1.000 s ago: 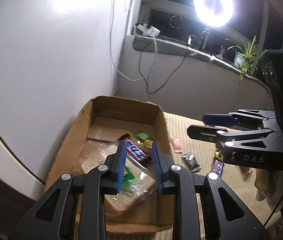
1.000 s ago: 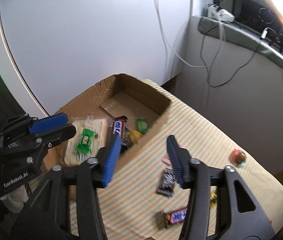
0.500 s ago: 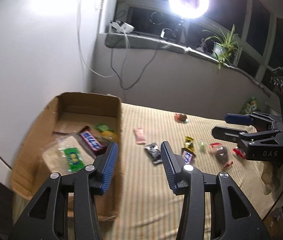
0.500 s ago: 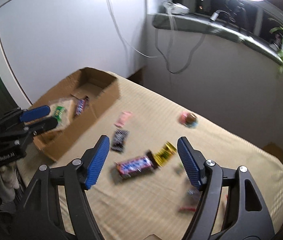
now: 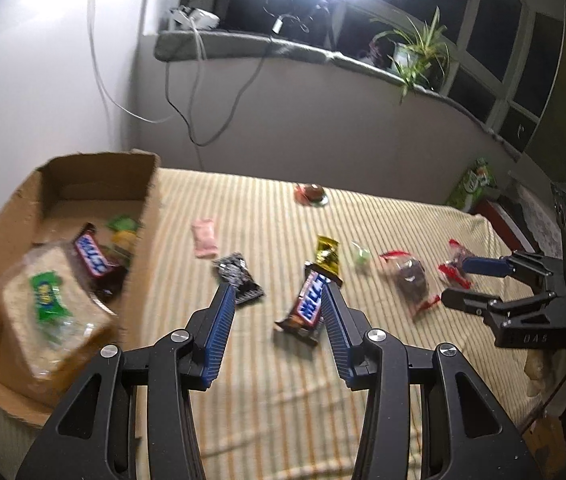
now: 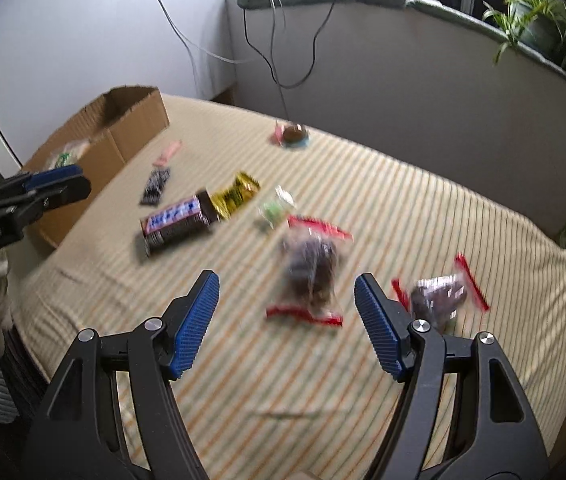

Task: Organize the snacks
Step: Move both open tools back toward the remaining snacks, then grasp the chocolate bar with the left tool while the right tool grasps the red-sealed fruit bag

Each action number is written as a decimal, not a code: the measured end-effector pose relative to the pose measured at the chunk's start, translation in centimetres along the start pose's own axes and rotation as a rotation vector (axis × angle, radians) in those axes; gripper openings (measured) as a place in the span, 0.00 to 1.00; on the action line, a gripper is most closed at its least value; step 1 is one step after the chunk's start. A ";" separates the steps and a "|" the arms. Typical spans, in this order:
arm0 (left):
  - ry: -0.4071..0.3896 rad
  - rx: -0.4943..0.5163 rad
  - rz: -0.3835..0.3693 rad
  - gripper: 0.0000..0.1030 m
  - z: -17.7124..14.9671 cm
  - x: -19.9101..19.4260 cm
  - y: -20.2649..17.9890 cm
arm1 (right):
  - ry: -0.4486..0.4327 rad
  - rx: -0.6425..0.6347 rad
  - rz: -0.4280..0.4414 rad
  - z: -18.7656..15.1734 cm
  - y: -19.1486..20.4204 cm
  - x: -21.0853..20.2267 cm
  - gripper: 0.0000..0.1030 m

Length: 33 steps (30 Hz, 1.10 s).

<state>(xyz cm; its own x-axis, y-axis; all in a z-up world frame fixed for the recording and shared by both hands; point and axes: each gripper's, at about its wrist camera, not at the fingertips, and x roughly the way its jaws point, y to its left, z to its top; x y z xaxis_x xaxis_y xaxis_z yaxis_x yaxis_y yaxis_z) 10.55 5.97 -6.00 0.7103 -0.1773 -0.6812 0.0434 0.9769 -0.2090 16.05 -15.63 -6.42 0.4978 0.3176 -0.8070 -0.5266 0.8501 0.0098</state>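
Both grippers have swung away from the cardboard box (image 5: pixel 95 184) since a second ago and now look out over the striped cloth (image 5: pixel 283 392) where the loose snacks lie. That box sits at the left edge of the cloth, open on top, with a clear bag of pale bread or crackers (image 5: pixel 49 312), a green sweet (image 5: pixel 45 292) on it, and a Snickers bar (image 5: pixel 93 256) inside.

Out on the cloth, the left gripper (image 5: pixel 277 304) hangs with its blue-padded jaws moderately apart and nothing between them. Just past its right fingertip lies a second Snickers bar (image 5: pixel 309 304), tilted, with a gold-wrapped sweet (image 5: pixel 327 254) touching its far end. A small black-and-white packet (image 5: pixel 237 276) rests near the left fingertip, and a pink wrapper (image 5: pixel 205 236) lies beyond it, closer to the box. Toward the far edge sits a round reddish sweet (image 5: pixel 311 193). A small pale green sweet (image 5: pixel 361 254) lies just right of the gold one.

The right gripper (image 6: pixel 287 296) is spread wide and empty above a clear bag of dark pieces with red sealed ends (image 6: pixel 309 272), which lies on the cloth in line with the gap between the jaws; the picture is blurred there, so I cannot tell how close the pads (image 6: pixel 197 320) are to it. A similar red-edged bag (image 6: pixel 439 298) lies just beside the right finger, nearer the right edge of the cloth. A potted plant (image 5: pixel 415 56) stands on the window ledge behind.
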 end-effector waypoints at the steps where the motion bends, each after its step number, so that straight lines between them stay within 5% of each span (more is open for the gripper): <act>1: 0.011 0.005 -0.006 0.42 -0.1 0.5 -0.3 | 0.006 0.003 0.002 -0.3 -0.1 0.1 0.71; 5: 0.045 0.025 -0.024 0.42 -0.2 1.9 -1.1 | 0.023 0.040 0.022 -0.9 -0.9 1.0 0.69; 8: 0.067 0.036 -0.028 0.42 -0.2 2.9 -1.6 | 0.037 0.066 0.043 -0.9 -1.4 1.7 0.57; 33: 0.190 0.116 -0.021 0.42 -0.2 8.9 -2.7 | 0.107 0.094 0.024 0.2 -1.9 6.7 0.50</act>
<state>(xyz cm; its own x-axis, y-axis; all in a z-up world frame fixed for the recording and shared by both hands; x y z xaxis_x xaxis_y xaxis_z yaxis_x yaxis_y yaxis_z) 16.58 1.75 -11.62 0.5634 -0.2065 -0.7999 0.1450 0.9779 -0.1504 20.51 -15.06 -11.77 0.4067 0.2961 -0.8643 -0.4682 0.8799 0.0811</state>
